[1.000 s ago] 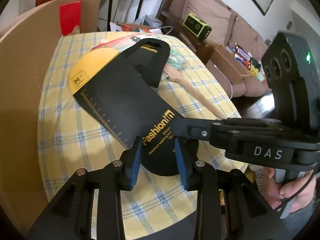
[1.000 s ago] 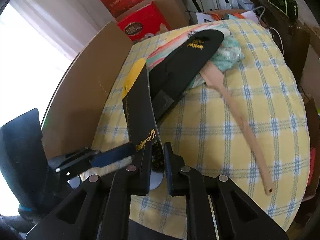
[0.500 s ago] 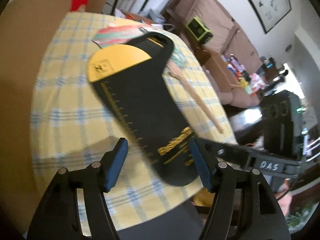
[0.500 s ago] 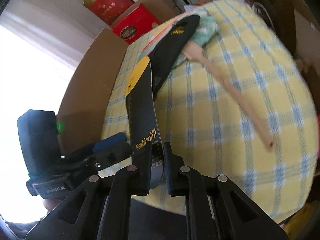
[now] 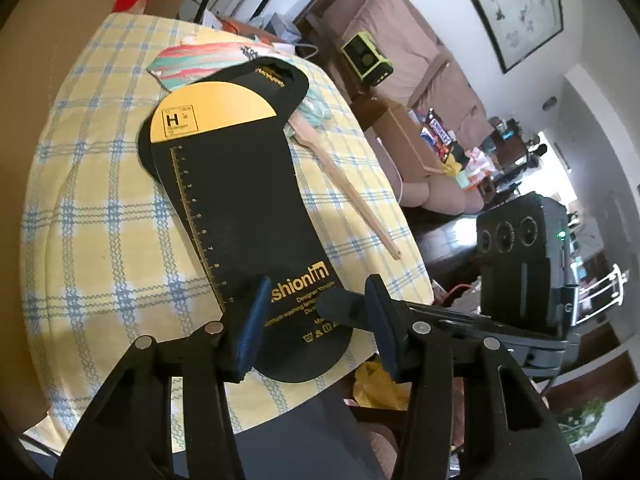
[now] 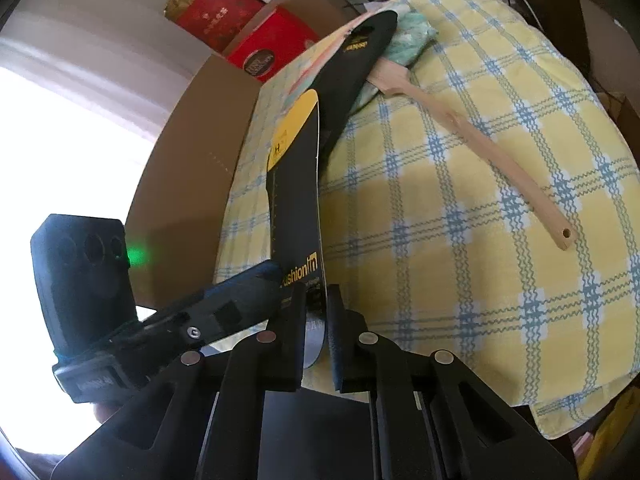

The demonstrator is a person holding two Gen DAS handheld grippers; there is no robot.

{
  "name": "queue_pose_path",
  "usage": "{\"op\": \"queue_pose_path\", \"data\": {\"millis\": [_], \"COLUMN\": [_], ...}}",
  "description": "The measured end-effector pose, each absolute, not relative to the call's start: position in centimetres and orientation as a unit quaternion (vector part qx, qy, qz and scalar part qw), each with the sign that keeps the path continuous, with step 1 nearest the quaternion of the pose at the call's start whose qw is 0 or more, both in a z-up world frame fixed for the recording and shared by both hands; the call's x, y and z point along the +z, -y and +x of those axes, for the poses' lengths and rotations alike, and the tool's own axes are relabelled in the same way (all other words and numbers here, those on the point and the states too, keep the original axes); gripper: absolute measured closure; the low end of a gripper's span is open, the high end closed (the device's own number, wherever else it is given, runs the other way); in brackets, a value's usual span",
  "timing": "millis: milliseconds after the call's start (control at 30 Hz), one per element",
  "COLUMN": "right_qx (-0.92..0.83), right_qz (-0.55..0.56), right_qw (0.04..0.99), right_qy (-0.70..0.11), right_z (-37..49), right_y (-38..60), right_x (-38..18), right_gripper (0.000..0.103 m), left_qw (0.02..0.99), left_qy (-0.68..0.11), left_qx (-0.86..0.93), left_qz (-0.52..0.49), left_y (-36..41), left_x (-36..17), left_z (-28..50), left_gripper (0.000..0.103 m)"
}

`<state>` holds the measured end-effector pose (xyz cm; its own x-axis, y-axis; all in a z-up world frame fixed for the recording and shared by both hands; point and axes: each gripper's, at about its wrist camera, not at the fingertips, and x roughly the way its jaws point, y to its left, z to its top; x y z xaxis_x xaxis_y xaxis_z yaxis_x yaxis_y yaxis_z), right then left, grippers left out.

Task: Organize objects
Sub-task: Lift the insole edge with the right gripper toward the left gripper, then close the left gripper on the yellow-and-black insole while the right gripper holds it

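Closest in the right wrist view, the right gripper (image 6: 316, 328) has its two black fingers closed on the heel end of a black insole (image 6: 298, 208), which stands on its edge between them, the gold "Fashion" lettering just above the grip. The left gripper (image 5: 316, 320) sits at the same heel end with its blue-padded fingers (image 5: 250, 332) spread wide on either side of the lettering; its pads appear to hold nothing, though whether one brushes the insole cannot be told.

The insole stretches away across a table under a yellow and blue checked cloth (image 5: 100, 216), showing a gold ruler scale along one side and a yellow toe patch marked "H". Its toe overlaps a second black insole (image 5: 280, 84) lying beyond it. Just beside that, a wooden spatula (image 6: 472, 140) lies flat on the cloth, handle toward the near edge, its blade touching a pale green cloth bundle (image 6: 412, 36).

Farther off, a brown cardboard sheet (image 6: 188, 184) stands along the table's side, with red boxes (image 6: 264, 52) behind it.
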<state>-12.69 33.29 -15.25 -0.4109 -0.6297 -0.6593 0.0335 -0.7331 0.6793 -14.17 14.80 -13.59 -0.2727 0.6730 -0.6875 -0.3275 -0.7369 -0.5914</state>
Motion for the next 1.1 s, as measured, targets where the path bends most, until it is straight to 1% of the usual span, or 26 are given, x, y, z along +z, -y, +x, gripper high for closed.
{"op": "queue_pose_path", "data": {"millis": [100, 167, 233, 300, 367, 467, 500, 533, 567, 600, 633, 667, 900, 967, 1000, 1033, 1067, 1100], "right_qx": [-0.783, -0.778, -0.773, -0.777, -0.784, -0.801, -0.806, -0.81, -0.813, -0.814, -0.813, -0.812, -0.806, -0.799, -0.794, -0.792, -0.789, -0.787], "right_qz": [0.488, 0.483, 0.481, 0.483, 0.487, 0.49, 0.489, 0.488, 0.488, 0.489, 0.49, 0.491, 0.495, 0.5, 0.504, 0.507, 0.512, 0.516], "right_qw": [0.207, 0.207, 0.208, 0.201, 0.195, 0.183, 0.179, 0.175, 0.171, 0.17, 0.171, 0.173, 0.203, 0.222, 0.229, 0.233, 0.235, 0.234], "right_qy": [0.326, 0.344, 0.357, 0.35, 0.331, 0.291, 0.28, 0.273, 0.267, 0.263, 0.263, 0.263, 0.253, 0.251, 0.249, 0.248, 0.246, 0.245], "right_z": [-12.3, -12.2, -12.0, -11.7, -11.6, -11.9, -12.1, -12.3, -12.7, -13.1, -13.5, -13.7, -17.2, -18.1, -18.5, -18.8, -18.9, -19.0], "right_y": [-34.7, -35.8, -36.9, -37.3, -36.8, -36.1, -35.8, -35.8, -35.6, -35.5, -35.5, -35.6, -33.7, -32.8, -32.4, -32.1, -31.8, -31.6], "right_x": [-14.9, -14.8, -14.7, -14.6, -14.4, -13.9, -13.8, -13.7, -13.7, -13.9, -14.0, -14.3, -14.7, -14.9, -15.1, -15.2, -15.4, -15.6], "right_gripper": [0.096, 0.096, 0.096, 0.096, 0.096, 0.095, 0.093, 0.084, 0.078, 0.067, 0.061, 0.06, 0.06, 0.063, 0.067, 0.076, 0.081, 0.089], "left_qw": [0.3, 0.294, 0.296, 0.297, 0.299, 0.298, 0.295, 0.291, 0.289, 0.288, 0.288, 0.287, 0.292, 0.295, 0.297, 0.299, 0.301, 0.303], "left_qy": [0.176, 0.195, 0.214, 0.223, 0.232, 0.226, 0.223, 0.221, 0.223, 0.225, 0.226, 0.223, 0.215, 0.211, 0.21, 0.208, 0.207, 0.205], "left_qx": [0.784, 0.781, 0.773, 0.762, 0.758, 0.762, 0.764, 0.766, 0.768, 0.77, 0.771, 0.773, 0.777, 0.777, 0.777, 0.777, 0.776, 0.776], "left_qz": [-0.514, -0.516, -0.52, -0.53, -0.531, -0.529, -0.529, -0.529, -0.526, -0.523, -0.521, -0.521, -0.515, -0.514, -0.514, -0.514, -0.514, -0.513], "left_y": [-14.0, -13.2, -12.7, -12.8, -12.7, -12.9, -13.0, -13.0, -13.0, -12.9, -12.9, -13.1, -13.3, -13.3, -13.4, -13.4, -13.4, -13.5], "left_x": [-13.7, -13.9, -14.3, -14.8, -14.9, -14.8, -14.8, -14.8, -14.8, -14.7, -14.7, -14.7, -14.7, -14.7, -14.7, -14.6, -14.6, -14.6], "left_z": [-14.5, -14.7, -15.0, -15.2, -15.0, -14.8, -14.8, -14.7, -14.6, -14.4, -14.4, -14.4, -14.5, -14.4, -14.4, -14.4, -14.5, -14.5], "left_gripper": [0.048, 0.038, 0.035, 0.034, 0.031, 0.031, 0.031, 0.027, 0.023, 0.021, 0.02, 0.02, 0.02, 0.02, 0.02, 0.02, 0.02, 0.02]}}
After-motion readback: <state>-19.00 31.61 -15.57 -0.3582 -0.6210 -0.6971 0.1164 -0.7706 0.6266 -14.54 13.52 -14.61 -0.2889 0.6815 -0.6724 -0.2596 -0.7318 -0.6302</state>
